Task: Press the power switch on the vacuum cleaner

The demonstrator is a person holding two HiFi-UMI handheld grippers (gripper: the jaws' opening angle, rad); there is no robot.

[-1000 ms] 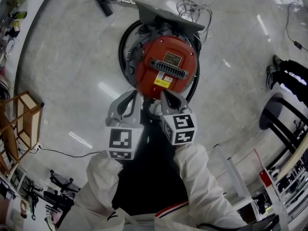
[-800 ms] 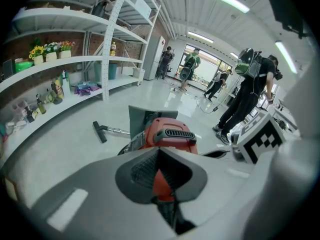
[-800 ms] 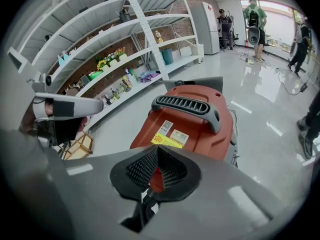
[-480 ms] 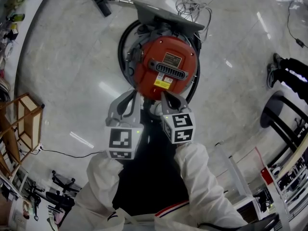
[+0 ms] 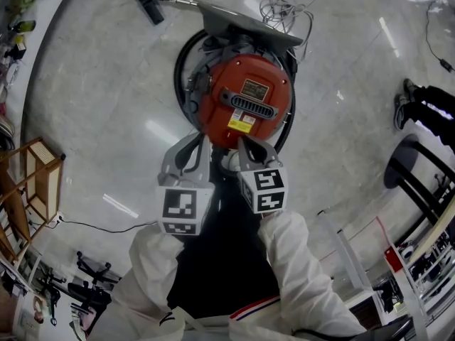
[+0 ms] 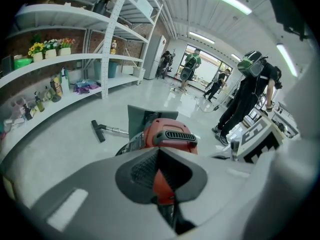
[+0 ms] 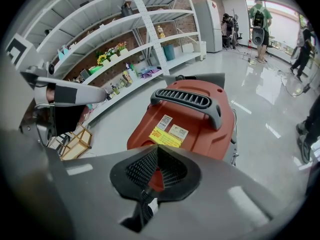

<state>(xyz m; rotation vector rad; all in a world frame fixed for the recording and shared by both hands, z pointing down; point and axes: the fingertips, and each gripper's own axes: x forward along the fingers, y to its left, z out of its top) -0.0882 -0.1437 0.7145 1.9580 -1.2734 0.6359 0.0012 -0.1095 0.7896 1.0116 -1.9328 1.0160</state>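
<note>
The red round vacuum cleaner [image 5: 245, 99] stands on the pale floor, with a black slotted handle [image 5: 248, 104] across its top and a yellow label [image 5: 242, 123] near me. I cannot make out a power switch. A black hose circles its base. My left gripper [image 5: 202, 142] hovers by the near left rim and my right gripper [image 5: 242, 142] by the near edge; both are shut and hold nothing. The left gripper [image 6: 159, 150] view looks over the vacuum's handle [image 6: 172, 136]. From the right gripper [image 7: 158, 149] view, the red lid [image 7: 187, 121] lies just beyond the jaw tips.
A wand with a black floor nozzle [image 5: 148, 11] lies at the far left, next to a grey panel [image 5: 245, 25] and a coiled cable [image 5: 284, 7]. A wooden rack [image 5: 32, 183] stands left, a black chair [image 5: 412, 183] and a person's legs [image 5: 426, 105] right. Shelving [image 7: 125, 39] lines the wall.
</note>
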